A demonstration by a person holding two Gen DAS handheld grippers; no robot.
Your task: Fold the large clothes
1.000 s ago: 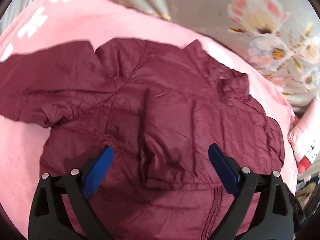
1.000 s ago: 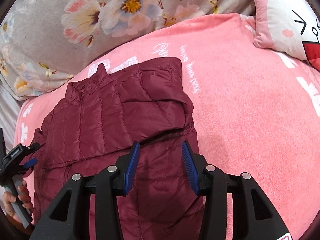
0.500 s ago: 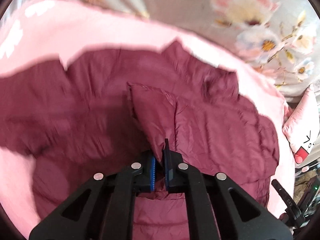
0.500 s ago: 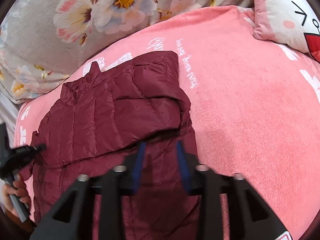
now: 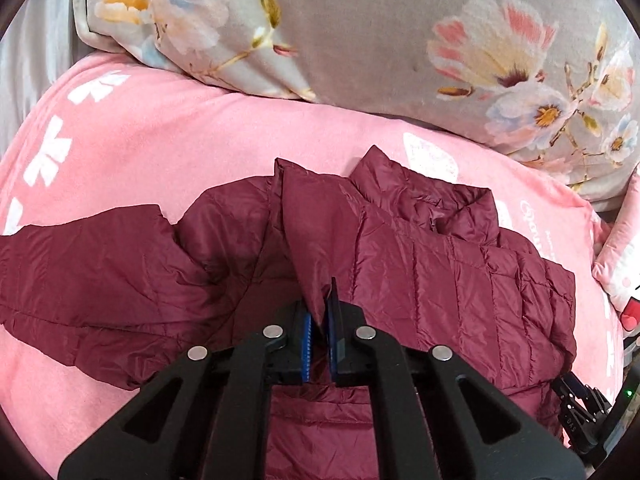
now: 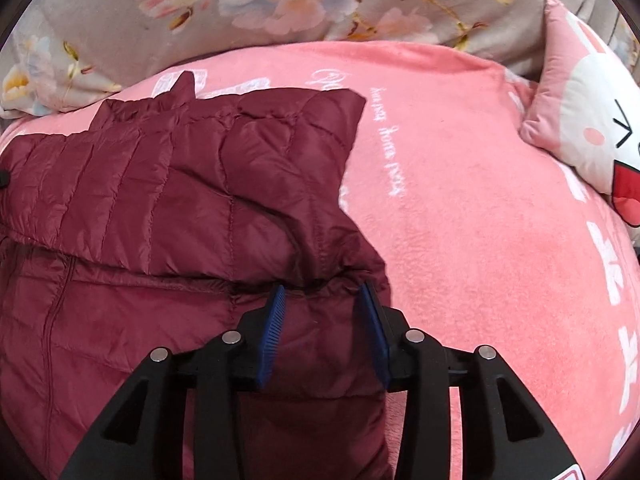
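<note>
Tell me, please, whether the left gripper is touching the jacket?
Touching. The left wrist view shows the left gripper with its jaws shut on a raised fold of the jacket, the fabric pinched between the blue pads with no gap.

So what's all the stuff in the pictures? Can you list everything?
jacket: one, dark red, puffy, spread on the blanket, one side already folded over
blanket: one, pink with white writing, under the jacket
quilt: one, grey with flowers, behind the blanket
pillow: one, pink and white with a cartoon face, at the right edge
left gripper: one, black with blue pads, jaws shut on a lifted flap of jacket
right gripper: one, black with blue pads, jaws open over the jacket's right edge
</note>
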